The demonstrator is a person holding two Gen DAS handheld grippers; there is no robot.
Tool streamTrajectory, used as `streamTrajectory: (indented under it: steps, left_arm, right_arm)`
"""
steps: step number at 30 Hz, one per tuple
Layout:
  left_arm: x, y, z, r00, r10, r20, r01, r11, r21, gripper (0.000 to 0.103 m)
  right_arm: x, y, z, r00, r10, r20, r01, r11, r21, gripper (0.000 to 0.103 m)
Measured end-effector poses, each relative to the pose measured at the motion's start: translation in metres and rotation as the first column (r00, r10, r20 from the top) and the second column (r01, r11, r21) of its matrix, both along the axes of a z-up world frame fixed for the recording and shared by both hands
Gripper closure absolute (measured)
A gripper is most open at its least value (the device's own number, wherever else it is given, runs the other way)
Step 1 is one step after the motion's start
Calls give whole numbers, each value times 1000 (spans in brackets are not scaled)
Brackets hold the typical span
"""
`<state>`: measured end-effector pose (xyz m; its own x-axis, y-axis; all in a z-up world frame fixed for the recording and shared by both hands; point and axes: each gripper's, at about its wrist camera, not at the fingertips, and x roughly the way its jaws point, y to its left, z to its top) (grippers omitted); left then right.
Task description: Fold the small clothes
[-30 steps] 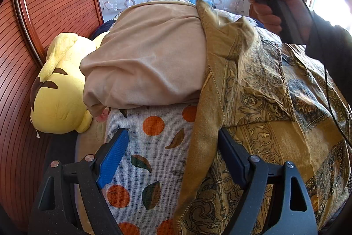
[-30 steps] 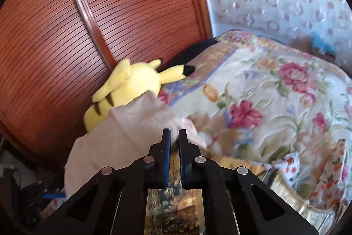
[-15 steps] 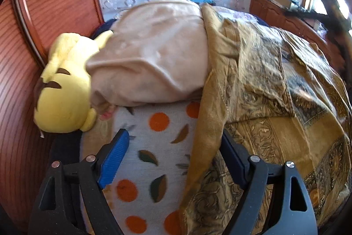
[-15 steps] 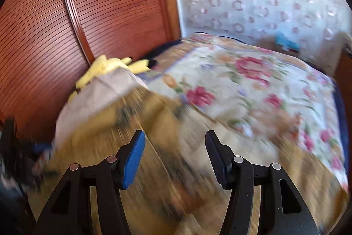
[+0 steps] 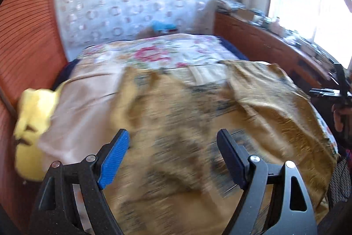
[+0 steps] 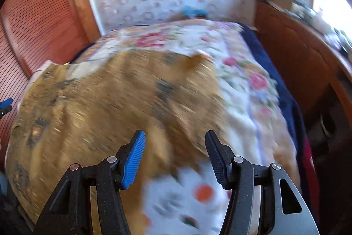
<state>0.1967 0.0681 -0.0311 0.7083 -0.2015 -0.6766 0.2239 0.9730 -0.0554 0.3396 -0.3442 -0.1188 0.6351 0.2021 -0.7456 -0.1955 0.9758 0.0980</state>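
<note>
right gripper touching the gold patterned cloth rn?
Apart. Right wrist view: right gripper stands open, nothing pinched between its pads; the gold patterned cloth lies spread on the bed beyond them.

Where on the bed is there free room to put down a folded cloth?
The far floral bedspread is free, between the golden patterned cloth and the blue edge beside the wooden cabinet. The headboard side is crowded: beige cloth and yellow plush toy.

Gold patterned cloth motion-smeared both views, print unreadable. Yellow plush part-hidden under beige cloth, 9 o'clock. Orange-dot fabric blurred, cut at 6 o'clock.
</note>
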Motion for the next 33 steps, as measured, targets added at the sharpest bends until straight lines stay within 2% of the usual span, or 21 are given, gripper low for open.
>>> streamTrajectory:
  steps: [5, 11, 12, 15, 23, 26, 27, 30, 31, 32, 33]
  left_arm:
    - [16, -58, -20, 991, -123, -61, 123, 992, -8, 20]
    - [21, -96, -45, 973, -188, -136, 194, 981, 31, 20]
    - [20, -99, -49, 971, -189, -149, 196, 980, 34, 20]
    - [19, -102, -57, 965, -194, -177, 203, 979, 36, 20]
    - [10, -108, -59, 972, -187, -141, 201, 975, 92, 20]
    - [10, -108, -59, 972, -187, -142, 201, 976, 87, 20]
    - [10, -108, -60, 971, -191, -145, 204, 975, 86, 16]
    - [11, -110, -61, 969, -196, -147, 211, 973, 91, 15]
    - [11, -109, -61, 969, -197, -147, 211, 973, 89, 15]
    - [11, -110, -61, 970, -196, -147, 211, 973, 91, 15]
    - [10, -110, -61, 970, -196, -146, 211, 973, 92, 15]
  right_arm:
    - [-10, -22, -20, 997, -56, -52, 58, 998, 36, 44]
    - [2, -40, -25, 994, -85, -66, 93, 987, 131, 44]
    - [-1, -53, -22, 993, -88, -73, 98, 985, 143, 44]
    - [2, -57, -29, 992, -89, -89, 102, 983, 154, 44]
    - [10, -71, -34, 986, -113, -121, 140, 960, 242, 44]
    - [12, -76, -36, 983, -125, -135, 158, 950, 268, 44]
    - [13, -78, -37, 981, -132, -141, 168, 944, 283, 44]
    - [19, -82, -42, 974, -144, -175, 195, 925, 327, 44]
    - [20, -84, -43, 972, -144, -185, 201, 919, 339, 45]
    - [21, -85, -42, 972, -144, -183, 201, 915, 349, 57]
    - [21, -86, -41, 974, -136, -179, 193, 914, 357, 63]
